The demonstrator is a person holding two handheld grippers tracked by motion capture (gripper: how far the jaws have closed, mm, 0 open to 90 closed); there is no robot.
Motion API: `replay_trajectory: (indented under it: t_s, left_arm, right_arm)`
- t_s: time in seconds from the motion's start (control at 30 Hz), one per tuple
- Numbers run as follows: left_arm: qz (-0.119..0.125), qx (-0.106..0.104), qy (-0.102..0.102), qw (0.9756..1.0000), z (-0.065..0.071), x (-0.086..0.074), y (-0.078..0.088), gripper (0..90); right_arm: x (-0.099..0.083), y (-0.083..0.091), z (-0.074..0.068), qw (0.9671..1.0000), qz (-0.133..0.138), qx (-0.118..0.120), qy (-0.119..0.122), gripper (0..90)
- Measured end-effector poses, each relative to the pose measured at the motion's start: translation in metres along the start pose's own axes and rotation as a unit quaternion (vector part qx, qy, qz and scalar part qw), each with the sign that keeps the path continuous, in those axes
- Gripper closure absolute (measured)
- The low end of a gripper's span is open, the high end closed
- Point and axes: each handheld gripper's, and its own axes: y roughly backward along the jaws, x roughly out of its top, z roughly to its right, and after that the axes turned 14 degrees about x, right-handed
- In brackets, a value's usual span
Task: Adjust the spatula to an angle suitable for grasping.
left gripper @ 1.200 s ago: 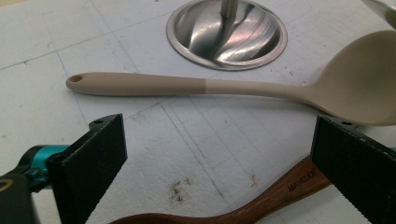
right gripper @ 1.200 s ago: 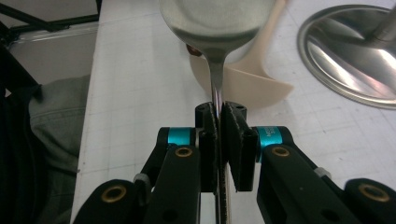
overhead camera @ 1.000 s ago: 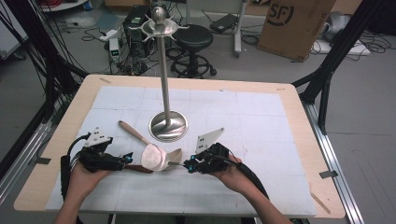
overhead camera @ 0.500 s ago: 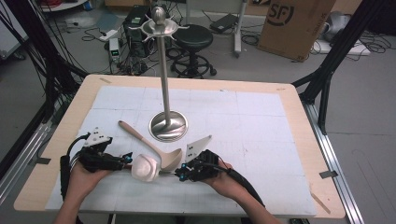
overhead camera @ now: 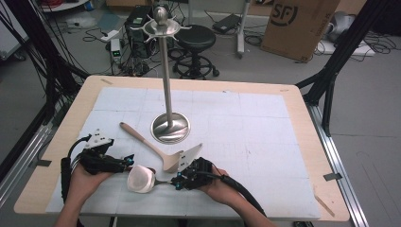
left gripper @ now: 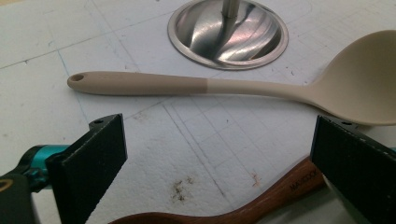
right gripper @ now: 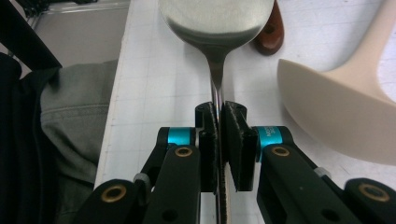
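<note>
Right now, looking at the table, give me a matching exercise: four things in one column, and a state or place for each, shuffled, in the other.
Things:
1. metal spoon
2. beige spoon
3. stand
4. left gripper

States:
a. fingers wide apart
b. upright at mid-table
c. lying flat, in no gripper
d. handle clamped in the right gripper

Pairs: 1-d, 2-c, 3-b, 4-a.

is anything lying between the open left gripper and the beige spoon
Partly. In the left gripper view the left gripper stands open with bare mat ahead up to the beige spoon, but a brown wooden handle lies low between the jaws, beside the right-hand pad.
</note>
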Motion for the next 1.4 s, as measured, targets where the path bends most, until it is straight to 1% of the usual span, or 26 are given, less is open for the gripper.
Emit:
replay_trajectory:
  t_s: [0.17,0.2,0.23,0.3,0.53,0.57,0.6,0.67,0.73,0.8,0.87,1.0,1.13,1.27,1.3,1.4]
  left_arm:
    - [0.002,0.000,0.003,1.0000,0.000,0.000,0.000,4.5]
    - [0.002,0.000,0.003,1.0000,0.000,0.000,0.000,4.5]
    - [0.001,0.000,0.001,1.0000,0.000,0.000,0.000,4.5]
    - [0.000,0.000,0.000,1.0000,0.000,0.000,0.000,4.5]
    - [0.001,0.001,-0.001,1.0000,0.000,0.000,0.000,4.5]
    - [0.001,0.001,0.000,1.0000,0.000,0.000,0.000,4.5]
    - [0.001,0.001,-0.001,1.0000,0.000,0.000,0.000,4.5]
    - [0.001,0.001,-0.001,1.0000,0.001,0.000,0.000,4.5]
    - [0.001,0.000,-0.002,1.0000,0.001,0.000,0.000,4.5]
    - [0.000,0.000,-0.003,1.0000,0.001,0.000,-0.001,4.5]
    - [0.000,-0.001,-0.003,1.0000,0.002,0.000,-0.001,4.5]
    - [-0.001,-0.001,-0.005,1.0000,0.002,0.000,-0.001,4.5]
    - [-0.001,-0.001,-0.006,1.0000,0.003,0.000,-0.001,4.5]
    - [-0.002,-0.002,-0.007,1.0000,0.004,0.000,-0.002,4.5]
    - [-0.002,-0.002,-0.007,1.0000,0.004,0.000,-0.002,4.5]
    - [-0.003,-0.002,-0.008,1.0000,0.004,0.000,-0.002,4.5]
  right_arm:
    - [-0.005,-0.009,0.001,0.9999,-0.012,0.001,-0.004,83.9]
    - [-0.005,-0.010,0.001,0.9999,-0.013,-0.002,-0.001,83.9]
    - [-0.006,-0.011,0.001,0.9999,-0.014,0.001,-0.002,83.9]
    - [-0.006,-0.013,0.001,0.9998,-0.020,-0.004,0.001,83.9]
    - [-0.007,-0.012,0.000,0.9997,-0.021,-0.008,0.005,82.7]
    - [-0.007,-0.012,0.000,0.9998,-0.020,-0.004,0.002,82.6]
    - [-0.007,-0.011,-0.001,0.9998,-0.020,-0.005,0.001,82.5]
    - [-0.009,-0.009,-0.001,0.9998,-0.020,-0.007,0.003,80.5]
    - [-0.010,-0.006,-0.001,0.9998,-0.017,-0.007,0.000,77.6]
    - [-0.012,-0.003,-0.002,0.9999,-0.016,-0.007,-0.002,76.6]
    - [-0.013,0.002,-0.003,0.9999,-0.009,-0.006,-0.002,74.1]
    - [-0.018,0.012,-0.003,0.9999,0.007,-0.001,-0.011,70.9]
    - [-0.025,0.023,-0.003,0.9996,0.014,0.000,-0.023,69.3]
    - [-0.034,0.034,-0.004,0.9993,0.024,0.000,-0.030,66.2]
    - [-0.036,0.037,-0.005,0.9992,0.025,0.002,-0.032,65.4]
    - [-0.043,0.044,-0.007,0.9991,0.023,-0.004,-0.035,64.9]
